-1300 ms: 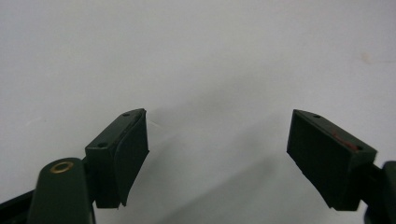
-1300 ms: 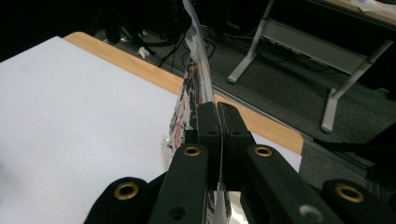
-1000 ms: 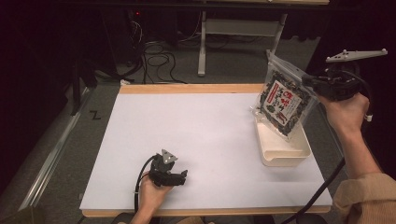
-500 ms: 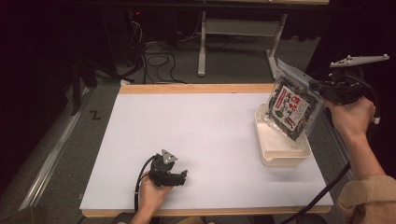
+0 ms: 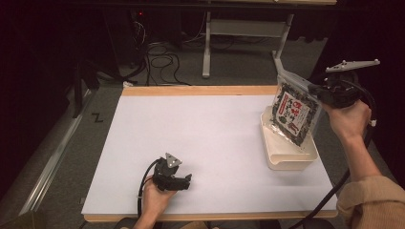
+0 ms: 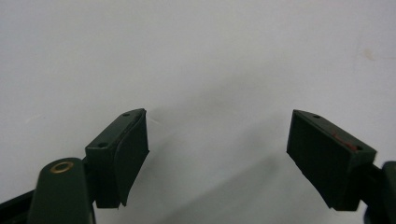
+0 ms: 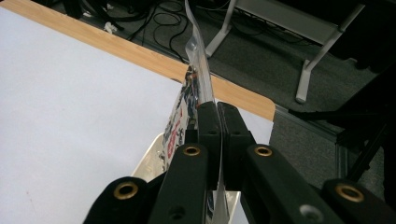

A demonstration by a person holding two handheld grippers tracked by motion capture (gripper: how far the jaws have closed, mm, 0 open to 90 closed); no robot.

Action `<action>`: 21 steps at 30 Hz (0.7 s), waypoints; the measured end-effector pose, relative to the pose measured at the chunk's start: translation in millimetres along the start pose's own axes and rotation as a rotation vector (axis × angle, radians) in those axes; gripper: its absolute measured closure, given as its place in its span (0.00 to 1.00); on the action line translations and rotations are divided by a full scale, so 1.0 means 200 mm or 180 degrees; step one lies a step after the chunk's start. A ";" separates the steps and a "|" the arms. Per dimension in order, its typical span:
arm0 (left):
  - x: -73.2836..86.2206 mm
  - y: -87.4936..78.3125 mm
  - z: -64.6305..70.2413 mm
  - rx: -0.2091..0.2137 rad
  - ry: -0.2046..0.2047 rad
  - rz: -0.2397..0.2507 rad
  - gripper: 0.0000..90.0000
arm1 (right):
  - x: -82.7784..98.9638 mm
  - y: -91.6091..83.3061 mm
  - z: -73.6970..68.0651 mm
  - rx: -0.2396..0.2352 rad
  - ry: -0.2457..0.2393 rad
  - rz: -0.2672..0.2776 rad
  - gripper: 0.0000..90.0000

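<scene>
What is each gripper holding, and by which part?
Right gripper is shut on the clear plastic snack bag with dark printed label, pinching its clear edge above the cream tray. Left gripper is open, holding nothing.

snack bag print too small to read, hiding tray's far end

You've got a dark, speckled snack packet with a white label, red print; cream tray beneath; white table, light wood edging; black grippers, probably dark green up close.
</scene>
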State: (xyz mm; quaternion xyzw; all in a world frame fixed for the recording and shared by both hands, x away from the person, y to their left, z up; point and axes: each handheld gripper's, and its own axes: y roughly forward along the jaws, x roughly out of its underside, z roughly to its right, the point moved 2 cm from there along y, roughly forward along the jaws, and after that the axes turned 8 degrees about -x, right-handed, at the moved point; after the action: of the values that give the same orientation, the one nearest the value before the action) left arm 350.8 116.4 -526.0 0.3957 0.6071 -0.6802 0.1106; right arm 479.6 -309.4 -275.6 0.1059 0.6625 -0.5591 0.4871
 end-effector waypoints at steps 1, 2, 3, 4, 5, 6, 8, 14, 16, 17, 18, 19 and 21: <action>0.00 0.00 0.00 0.0001 -0.0006 -0.0001 0.24 | 0.00 0.01 0.00 -0.0004 0.0007 0.0006 1.00; 0.00 0.00 0.00 0.0004 -0.0018 -0.0004 0.24 | 0.00 0.01 0.00 -0.0005 0.0004 -0.0009 1.00; 0.00 0.00 0.00 0.0007 -0.0019 -0.0010 0.24 | 0.01 0.02 0.01 -0.0004 0.0008 -0.0042 1.00; 0.00 0.01 0.00 0.0008 -0.0012 -0.0014 0.24 | 0.02 0.04 0.01 0.0009 -0.0008 -0.0083 1.00; 0.00 0.00 0.00 0.0009 -0.0007 -0.0013 0.24 | 0.03 0.04 0.01 0.0018 -0.0007 -0.0109 1.00; 0.00 0.00 0.00 0.0007 -0.0010 -0.0008 0.24 | 0.04 0.06 0.01 0.0015 -0.0012 -0.0129 1.00; 0.00 0.00 0.00 0.0003 -0.0007 -0.0004 0.24 | 0.06 0.07 0.02 -0.0017 0.0019 -0.0123 1.00; 0.00 0.01 0.00 0.0003 -0.0002 -0.0019 0.24 | 0.09 0.08 0.03 -0.0055 0.0040 -0.0160 0.99; 0.00 0.01 0.00 0.0004 -0.0002 -0.0014 0.24 | 0.10 0.08 0.04 -0.0057 0.0065 -0.0167 0.99; 0.00 0.00 0.00 0.0002 0.0003 -0.0011 0.24 | 0.10 0.08 0.04 -0.0057 0.0073 -0.0172 0.99; 0.00 0.00 0.01 0.0002 0.0004 -0.0009 0.24 | 0.11 0.08 0.05 -0.0057 0.0081 -0.0179 0.99; 0.00 0.00 0.01 0.0002 0.0003 -0.0009 0.24 | 0.12 0.08 0.05 -0.0067 0.0093 -0.0196 0.99; 0.00 0.01 0.00 0.0006 0.0004 -0.0022 0.24 | 0.15 0.10 0.06 -0.0043 0.0086 -0.0245 0.99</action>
State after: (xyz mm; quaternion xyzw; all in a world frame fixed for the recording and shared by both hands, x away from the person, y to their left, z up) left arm 351.3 115.4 -527.2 0.3942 0.6078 -0.6809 0.1075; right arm 484.0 -324.3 -309.2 0.0847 0.6763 -0.5714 0.4570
